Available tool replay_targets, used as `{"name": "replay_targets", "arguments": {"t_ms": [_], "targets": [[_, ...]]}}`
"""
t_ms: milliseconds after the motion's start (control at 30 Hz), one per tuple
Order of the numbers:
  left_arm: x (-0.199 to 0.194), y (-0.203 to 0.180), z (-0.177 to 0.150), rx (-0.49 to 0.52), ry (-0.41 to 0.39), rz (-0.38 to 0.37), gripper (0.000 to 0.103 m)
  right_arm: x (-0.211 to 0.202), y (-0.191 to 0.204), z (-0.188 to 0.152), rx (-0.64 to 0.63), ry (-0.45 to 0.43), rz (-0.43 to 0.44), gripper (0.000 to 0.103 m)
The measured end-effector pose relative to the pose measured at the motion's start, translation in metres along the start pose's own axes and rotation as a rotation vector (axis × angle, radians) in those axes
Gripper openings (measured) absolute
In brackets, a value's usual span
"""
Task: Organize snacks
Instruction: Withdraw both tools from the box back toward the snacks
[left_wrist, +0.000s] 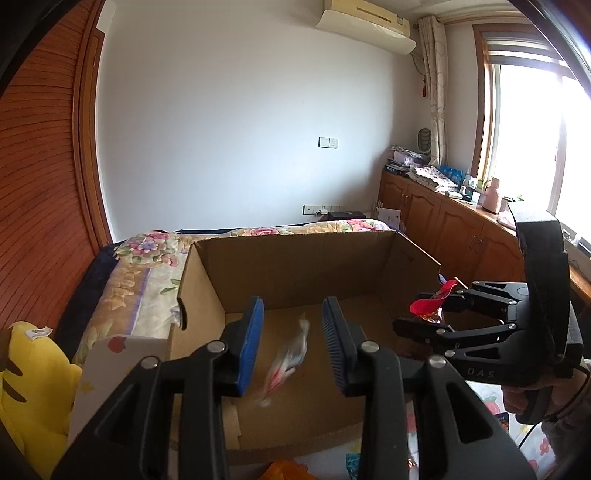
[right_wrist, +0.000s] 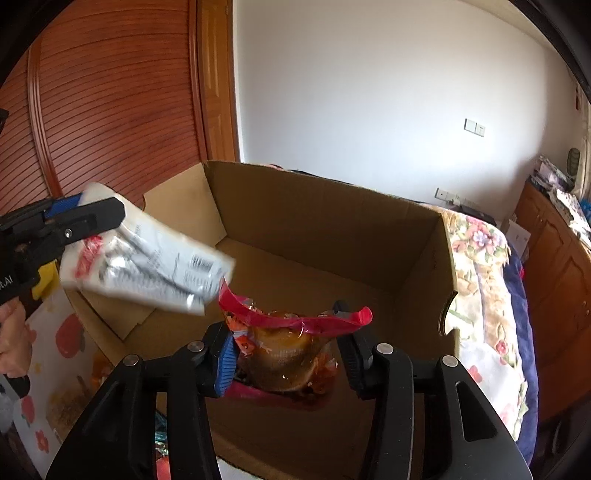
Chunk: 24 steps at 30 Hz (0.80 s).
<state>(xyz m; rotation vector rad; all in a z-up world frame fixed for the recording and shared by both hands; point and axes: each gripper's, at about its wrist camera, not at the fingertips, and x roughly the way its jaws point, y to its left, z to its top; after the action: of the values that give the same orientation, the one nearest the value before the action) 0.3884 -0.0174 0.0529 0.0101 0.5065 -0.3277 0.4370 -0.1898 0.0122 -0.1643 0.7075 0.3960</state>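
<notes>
While both grippers (left_wrist: 291, 343) (right_wrist: 284, 347) tilt boxward (left_wrist: 295, 266), packets (left_wrist: 288, 358) (right_wrist: 288, 347) hang between.

The white snack packet (left_wrist: 286, 360) was a blur between the left gripper's (left_wrist: 293, 343) pads, so its print could not be read. The box wall hid most of the red snack bag (left_wrist: 430, 304). The yellow plush toy (left_wrist: 33, 387) was cut off by the edge
</notes>
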Motion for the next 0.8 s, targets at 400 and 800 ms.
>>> {"name": "replay_targets", "arguments": {"t_ms": [400,800], "targets": [[-0.041,0.000,-0.004,0.016,-0.012,0.029,0.036,-0.019,-0.005,0.007,0.038,-0.003,-0.053,0.066],[-0.089,-0.001,-0.036,0.009,0.004,0.028,0.038,-0.094,0.002,-0.025,0.090,-0.030,-0.034,0.066]]}}
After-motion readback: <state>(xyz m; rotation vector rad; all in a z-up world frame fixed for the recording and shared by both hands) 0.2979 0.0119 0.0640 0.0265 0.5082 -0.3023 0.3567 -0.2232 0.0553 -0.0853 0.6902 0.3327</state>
